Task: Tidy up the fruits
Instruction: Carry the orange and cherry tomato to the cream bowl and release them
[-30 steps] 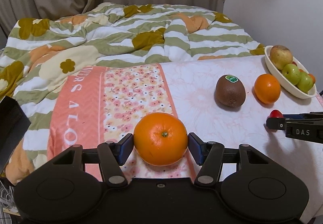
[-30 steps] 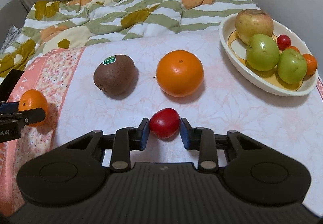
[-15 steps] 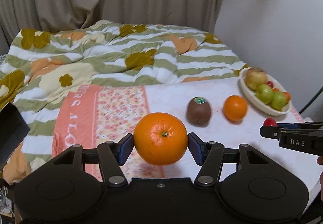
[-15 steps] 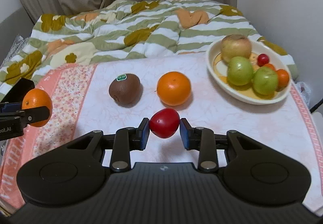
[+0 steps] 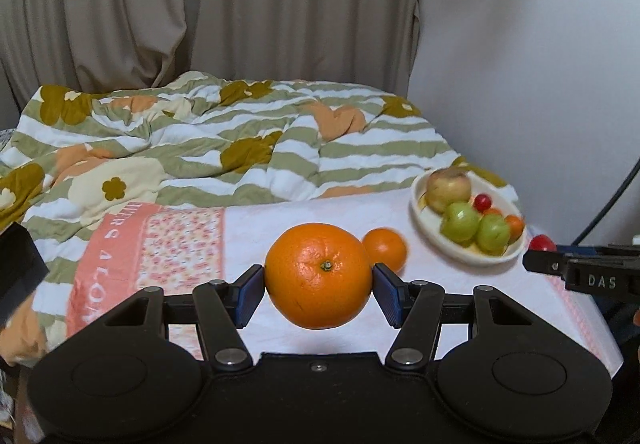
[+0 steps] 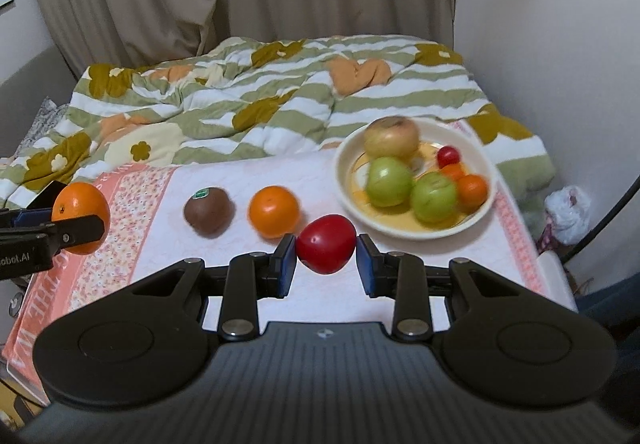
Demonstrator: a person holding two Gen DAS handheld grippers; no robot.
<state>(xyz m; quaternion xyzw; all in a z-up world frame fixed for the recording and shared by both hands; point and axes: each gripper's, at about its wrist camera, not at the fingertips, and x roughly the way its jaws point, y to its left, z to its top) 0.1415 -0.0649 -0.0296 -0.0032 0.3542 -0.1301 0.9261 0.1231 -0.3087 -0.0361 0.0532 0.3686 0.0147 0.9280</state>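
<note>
My left gripper (image 5: pixel 319 284) is shut on a large orange (image 5: pixel 318 276) and holds it above the table; it also shows in the right wrist view (image 6: pixel 80 218). My right gripper (image 6: pixel 326 258) is shut on a red tomato (image 6: pixel 326 249), held in the air in front of the white fruit bowl (image 6: pixel 344 180). The bowl (image 5: pixel 424 228) holds a yellowish apple (image 6: pixel 392 137), two green apples (image 6: pixel 390 182), a cherry tomato and small oranges. A second orange (image 6: pixel 274 211) and a kiwi (image 6: pixel 208 210) lie on the table left of the bowl.
A pink and white floral cloth (image 6: pixel 132 228) covers the table. A striped flowered quilt (image 6: pixel 240 100) lies on the bed behind it. Curtains hang at the back. A wall is on the right, with a white bag (image 6: pixel 568 212) on the floor beside the table.
Both grippers have lifted their fruit off the table and risen. The left gripper has swung right toward the bowl; the held orange now hides the kiwi in its view.
</note>
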